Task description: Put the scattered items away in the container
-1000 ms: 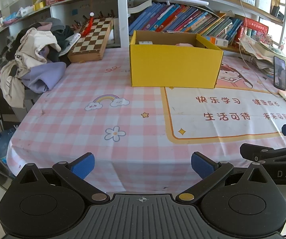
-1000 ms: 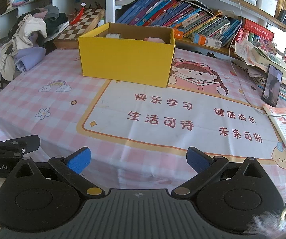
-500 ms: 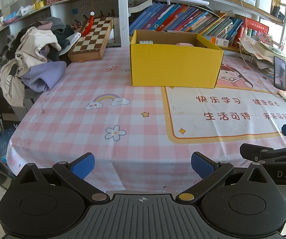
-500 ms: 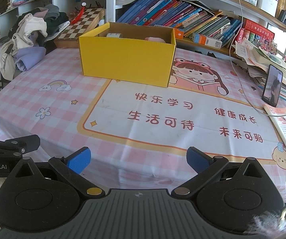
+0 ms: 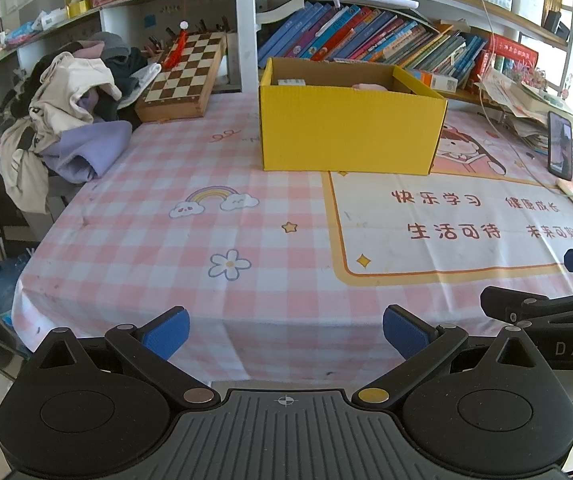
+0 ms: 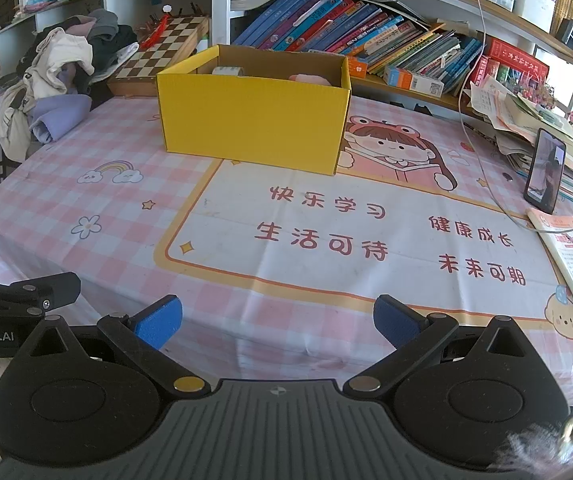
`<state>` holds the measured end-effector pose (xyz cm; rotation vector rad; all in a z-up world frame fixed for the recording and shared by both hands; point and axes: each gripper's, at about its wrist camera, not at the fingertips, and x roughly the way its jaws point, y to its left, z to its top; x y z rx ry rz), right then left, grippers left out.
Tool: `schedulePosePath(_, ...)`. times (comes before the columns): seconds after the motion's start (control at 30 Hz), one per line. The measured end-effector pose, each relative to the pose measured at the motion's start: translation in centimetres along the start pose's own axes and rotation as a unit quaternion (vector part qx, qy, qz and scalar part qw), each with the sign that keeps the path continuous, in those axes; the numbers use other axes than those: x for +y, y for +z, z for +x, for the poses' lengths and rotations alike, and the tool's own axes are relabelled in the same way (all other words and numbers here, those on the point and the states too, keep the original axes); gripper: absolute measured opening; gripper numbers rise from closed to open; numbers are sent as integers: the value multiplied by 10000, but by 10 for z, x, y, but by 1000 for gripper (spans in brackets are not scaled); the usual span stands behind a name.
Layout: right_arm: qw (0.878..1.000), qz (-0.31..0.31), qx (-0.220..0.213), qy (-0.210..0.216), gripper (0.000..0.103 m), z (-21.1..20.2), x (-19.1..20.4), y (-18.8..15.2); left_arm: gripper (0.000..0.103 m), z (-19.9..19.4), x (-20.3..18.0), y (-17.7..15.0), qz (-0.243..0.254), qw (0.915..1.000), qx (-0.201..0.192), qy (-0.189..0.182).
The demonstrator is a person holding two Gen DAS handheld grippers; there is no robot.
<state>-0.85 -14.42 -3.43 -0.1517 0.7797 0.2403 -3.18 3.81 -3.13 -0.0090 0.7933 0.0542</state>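
A yellow cardboard box (image 5: 350, 132) stands open-topped at the far middle of the table; it also shows in the right wrist view (image 6: 252, 122). Inside it I see the tops of a white item (image 6: 228, 71) and a pink item (image 6: 310, 79). My left gripper (image 5: 285, 330) is open and empty at the table's near edge. My right gripper (image 6: 277, 320) is open and empty beside it, also at the near edge. Each gripper shows at the side of the other's view.
A pile of clothes (image 5: 66, 120) lies at the far left. A chessboard (image 5: 184, 76) leans behind the box. Books fill the back shelf (image 6: 346, 36). A phone (image 6: 545, 176) stands propped at the right by stacked papers. A booklet (image 6: 566, 260) lies at the right edge.
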Motion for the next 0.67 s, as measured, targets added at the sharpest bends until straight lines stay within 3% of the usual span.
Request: schedulePosePath(0.67, 10000, 5, 43, -13, 103, 3, 0, 1, 103, 0, 1, 2, -66, 9998, -98, -172)
